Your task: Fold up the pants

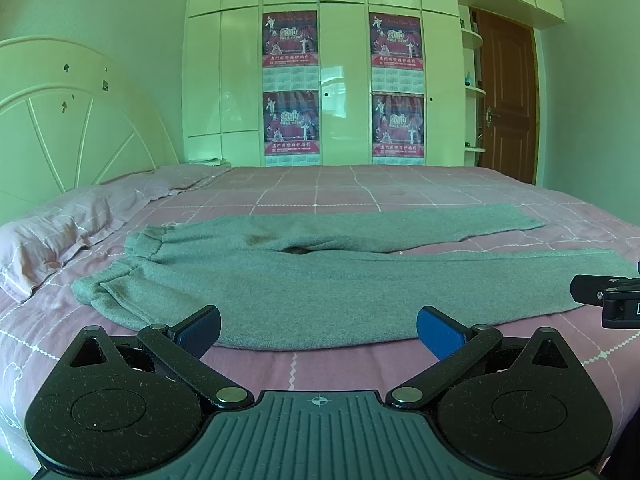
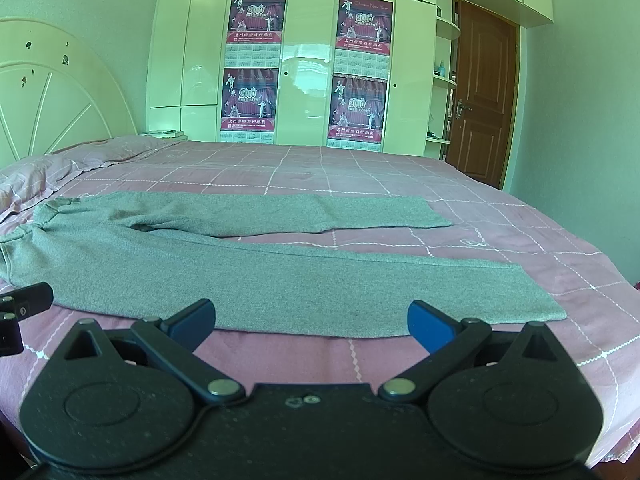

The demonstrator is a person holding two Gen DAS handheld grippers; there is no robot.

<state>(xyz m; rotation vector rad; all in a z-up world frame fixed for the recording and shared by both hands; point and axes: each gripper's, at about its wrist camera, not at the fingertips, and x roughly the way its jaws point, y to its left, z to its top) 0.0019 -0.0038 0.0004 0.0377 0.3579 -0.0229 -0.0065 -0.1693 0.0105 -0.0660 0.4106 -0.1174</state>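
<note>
We hold both grippers low over the near edge of the bed (image 1: pixel 360 364), with nothing folded yet. The grey sweatpants (image 1: pixel 320 280) lie spread flat across the pink checked bedspread, waistband (image 1: pixel 132 248) toward the pillow (image 1: pixel 52 236) and headboard end, both legs running out toward the foot of the bed. The near leg (image 2: pixel 320 280) lies along the near edge; the far leg (image 2: pixel 280 210) angles slightly away from it, a wedge of bedspread showing between them.

Our left gripper (image 1: pixel 319 330) hangs with its jaws spread wide and empty, just short of the near leg's hem line by the hip. Our right gripper (image 2: pixel 311 322) is likewise wide apart and holding nothing, just short of the near leg toward its cuff.

By our reading the task is at its very start: every fold is left to do, beginning with bringing one leg onto the other.
</note>
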